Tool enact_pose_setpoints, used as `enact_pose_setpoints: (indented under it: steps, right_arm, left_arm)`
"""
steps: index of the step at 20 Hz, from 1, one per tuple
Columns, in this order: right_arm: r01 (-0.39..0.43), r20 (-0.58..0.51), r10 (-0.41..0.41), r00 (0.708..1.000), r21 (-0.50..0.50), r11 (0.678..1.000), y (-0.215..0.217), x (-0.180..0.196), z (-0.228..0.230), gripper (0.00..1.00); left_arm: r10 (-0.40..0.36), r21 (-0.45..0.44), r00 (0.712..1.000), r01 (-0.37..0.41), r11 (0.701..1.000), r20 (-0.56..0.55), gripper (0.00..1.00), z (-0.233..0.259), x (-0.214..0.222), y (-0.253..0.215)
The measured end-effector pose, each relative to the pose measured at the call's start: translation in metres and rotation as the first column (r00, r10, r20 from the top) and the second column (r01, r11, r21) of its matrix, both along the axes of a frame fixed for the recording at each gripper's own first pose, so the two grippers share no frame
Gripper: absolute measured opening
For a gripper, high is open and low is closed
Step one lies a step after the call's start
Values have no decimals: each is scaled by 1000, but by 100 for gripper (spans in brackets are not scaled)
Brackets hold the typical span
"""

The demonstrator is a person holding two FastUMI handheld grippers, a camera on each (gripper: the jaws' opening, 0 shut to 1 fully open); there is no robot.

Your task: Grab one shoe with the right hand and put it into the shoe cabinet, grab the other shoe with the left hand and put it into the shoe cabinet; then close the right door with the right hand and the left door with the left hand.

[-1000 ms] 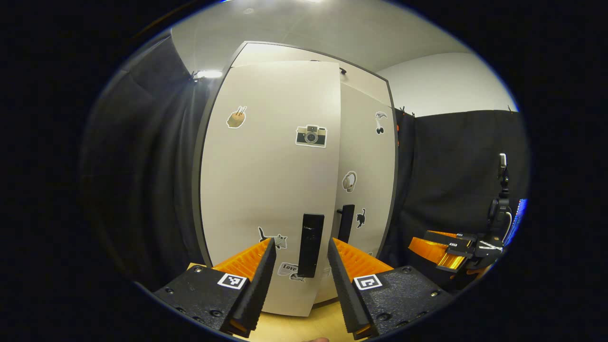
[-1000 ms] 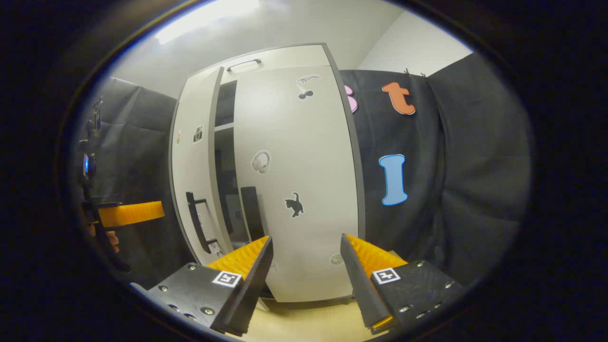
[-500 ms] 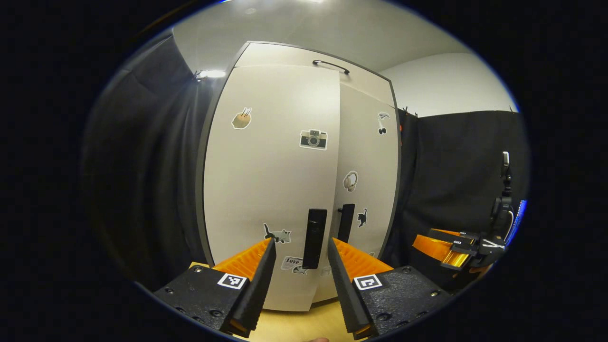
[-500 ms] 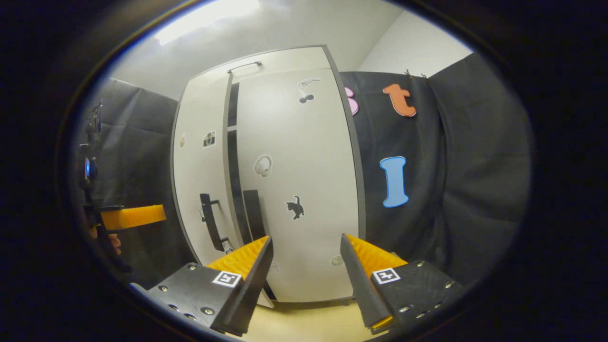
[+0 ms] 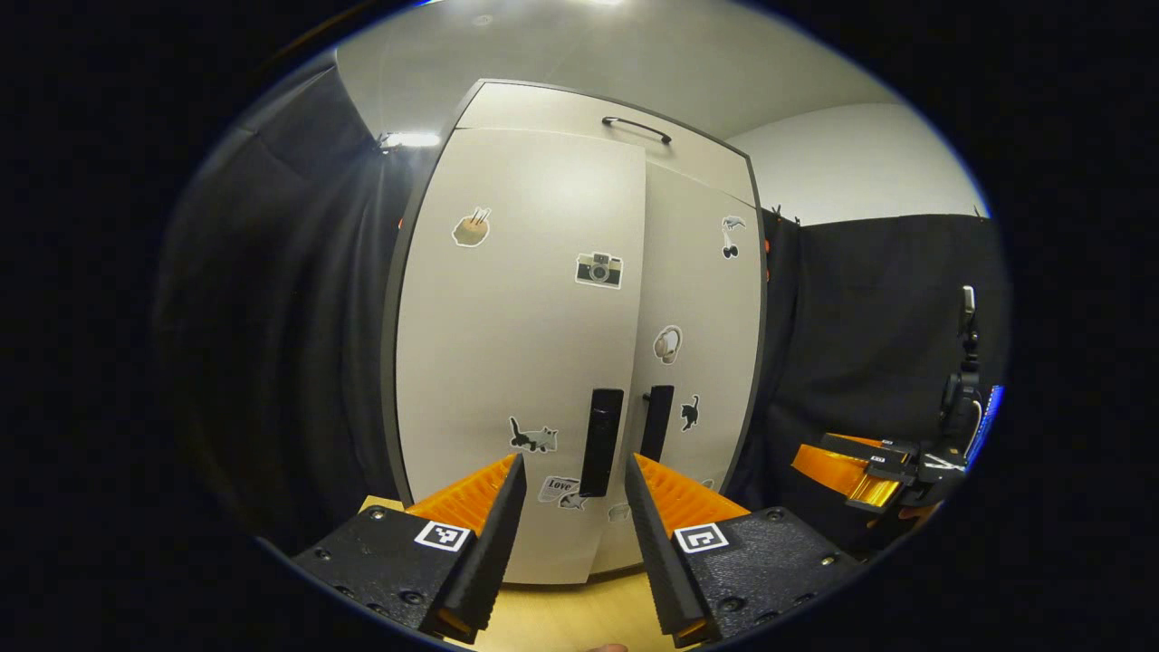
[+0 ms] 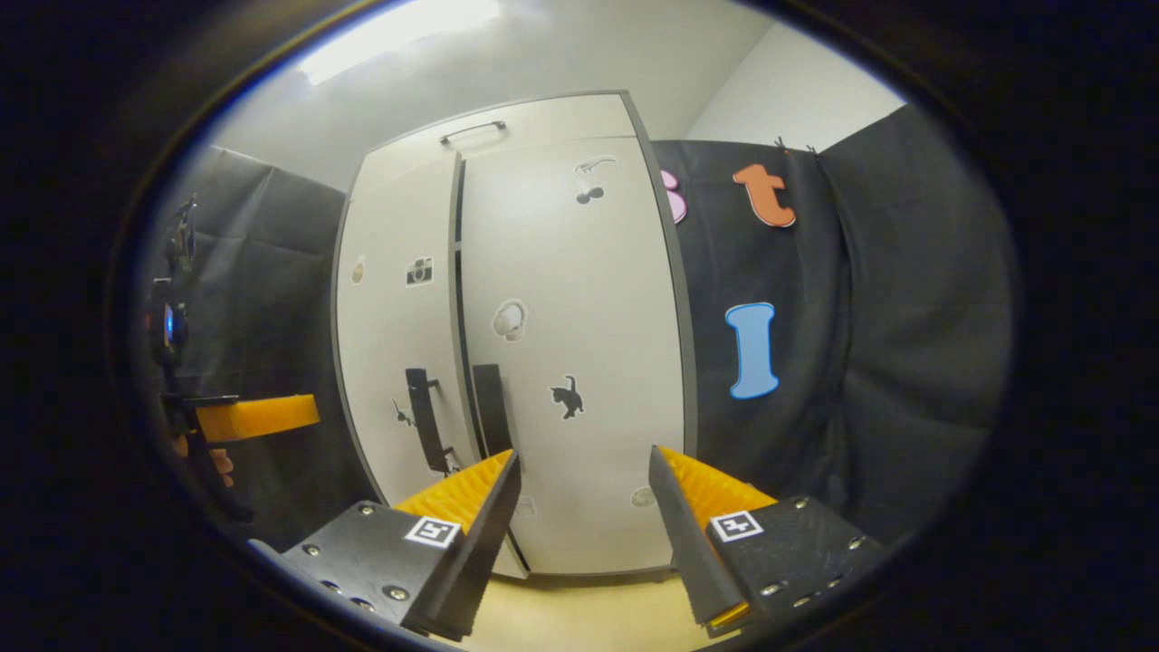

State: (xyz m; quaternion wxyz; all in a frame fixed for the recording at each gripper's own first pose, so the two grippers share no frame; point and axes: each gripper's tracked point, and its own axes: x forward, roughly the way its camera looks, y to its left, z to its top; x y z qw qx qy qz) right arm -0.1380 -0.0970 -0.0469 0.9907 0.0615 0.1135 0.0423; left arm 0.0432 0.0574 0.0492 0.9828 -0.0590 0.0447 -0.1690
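Observation:
The white shoe cabinet (image 5: pixel 579 109) stands in front of me, stickers on both doors. In the left gripper view its left door (image 5: pixel 507 362) and right door (image 5: pixel 702 308) lie almost flush, their two dark handles (image 5: pixel 601 442) side by side. My left gripper (image 5: pixel 569 466) is open and holds nothing, a short way in front of the left handle. In the right gripper view a thin dark slit (image 6: pixel 459 299) shows between the left door (image 6: pixel 394 326) and right door (image 6: pixel 579 344). My right gripper (image 6: pixel 584 462) is open and holds nothing, facing the right door.
Black cloth (image 6: pixel 860 344) hangs on both sides of the cabinet. Pale wooden floor (image 5: pixel 561 616) runs under the doors. The right gripper (image 5: pixel 860 471) shows far right in the left gripper view. The left gripper (image 6: pixel 258 415), held by a hand, shows far left in the right gripper view.
The left door has swung inward from partly open to nearly shut, and the dark gap has narrowed to a slit. Both grippers have stayed open and almost still.

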Motion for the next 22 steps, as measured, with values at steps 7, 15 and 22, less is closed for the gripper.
enact_pose_setpoints:
  steps: [7,15,22]
  right_arm:
    - [17,8,-17,1000,-2,1000,2,-9,4,85]
    - [75,19,-74,997,-16,997,-3,-25,10,85]
    - [159,39,-158,987,-38,987,-22,-38,20,85]
  left_arm:
    - [2,6,1000,-2,1000,4,67,1,0,1]
    - [-50,21,999,49,999,11,67,-1,-2,-4]
    - [-144,38,989,143,989,22,67,-1,2,-25]
